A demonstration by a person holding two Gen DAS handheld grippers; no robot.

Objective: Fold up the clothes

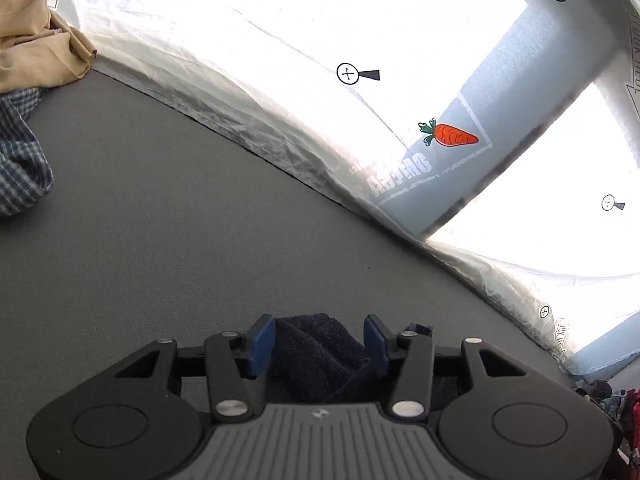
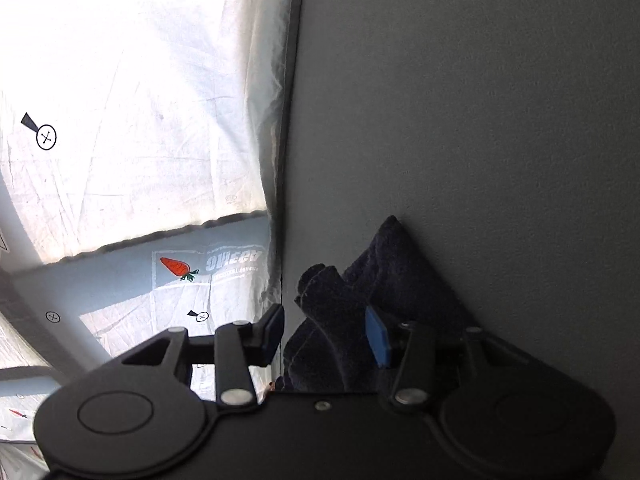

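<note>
A dark navy garment lies bunched on the grey table top, right between the blue pads of my left gripper. The jaws stand open around it and I cannot tell if they touch it. In the right wrist view the same dark navy garment lies folded in a heap near the table's edge. My right gripper is open, with the cloth between and beyond its pads.
A tan garment and a blue checked shirt lie at the table's far left. White plastic sheeting with a carrot print covers the floor beyond the table edge; it also shows in the right wrist view.
</note>
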